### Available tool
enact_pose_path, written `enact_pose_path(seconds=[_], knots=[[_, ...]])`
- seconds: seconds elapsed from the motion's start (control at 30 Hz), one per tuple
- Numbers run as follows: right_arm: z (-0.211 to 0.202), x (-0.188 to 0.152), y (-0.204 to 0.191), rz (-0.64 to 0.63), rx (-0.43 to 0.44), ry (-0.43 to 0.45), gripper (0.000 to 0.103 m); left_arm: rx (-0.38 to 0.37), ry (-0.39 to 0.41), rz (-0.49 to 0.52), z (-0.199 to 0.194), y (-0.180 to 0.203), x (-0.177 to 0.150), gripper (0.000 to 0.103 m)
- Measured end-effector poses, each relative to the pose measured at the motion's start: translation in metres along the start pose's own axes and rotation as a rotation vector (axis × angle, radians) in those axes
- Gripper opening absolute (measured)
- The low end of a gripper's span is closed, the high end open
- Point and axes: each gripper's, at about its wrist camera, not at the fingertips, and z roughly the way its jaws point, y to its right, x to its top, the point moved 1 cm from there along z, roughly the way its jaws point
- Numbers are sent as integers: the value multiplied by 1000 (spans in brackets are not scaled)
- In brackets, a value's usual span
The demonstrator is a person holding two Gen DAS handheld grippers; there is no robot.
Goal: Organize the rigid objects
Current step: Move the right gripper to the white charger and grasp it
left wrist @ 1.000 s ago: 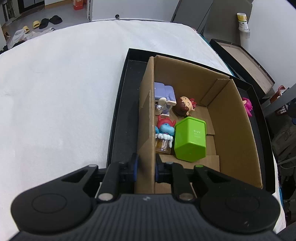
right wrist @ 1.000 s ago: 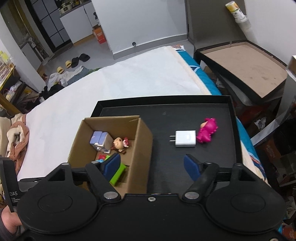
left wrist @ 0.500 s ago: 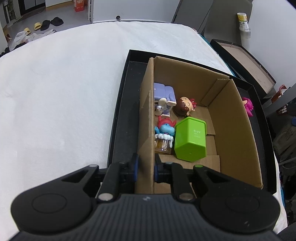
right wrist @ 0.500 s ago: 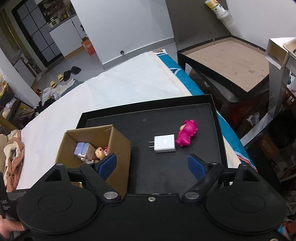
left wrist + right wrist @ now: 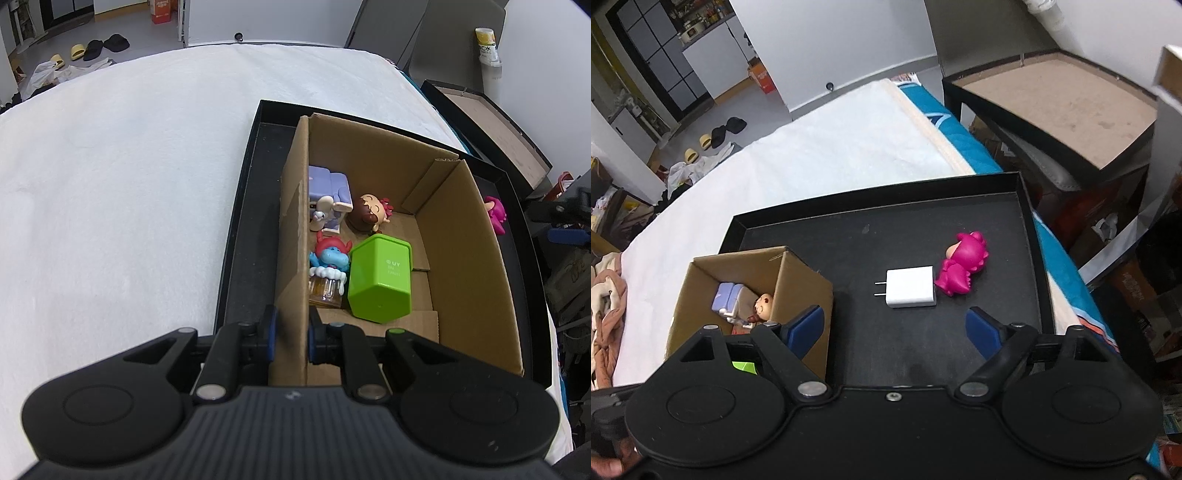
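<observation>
The white charger (image 5: 911, 287) lies on the black tray (image 5: 1027, 236), touching the pink figurine (image 5: 960, 268), right of the cardboard box (image 5: 469, 236). The right gripper (image 5: 894, 329) hovers near it, spread wide; closing off-centre could nudge the figurine. The left gripper (image 5: 290, 334) pinches the box's left wall, which might buckle

Left gripper (image 5: 290, 334) clamps cardboard box (image 5: 469, 266) wall; green container (image 5: 380, 280), toy figures inside; box sits in black tray (image 5: 240, 229).
</observation>
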Motion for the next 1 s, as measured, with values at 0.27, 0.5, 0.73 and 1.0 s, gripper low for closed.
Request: enact_pose_path(seconds=[0.27,0.5,0.73,1.0], knots=[[38,14,0,28,28,-82,70,4,16,-9,-7,-1,-4,14],[67,21,1,7,18,-137,69,-3,22,-27,-7,-3,-5,14],[88,22,1,-12,-6,-166,69,-3,15,-21,-6,-2,-4,14],[109,23,-4,-39,-58,-186,69,-5,8,-9,-4,-1,-3,14]])
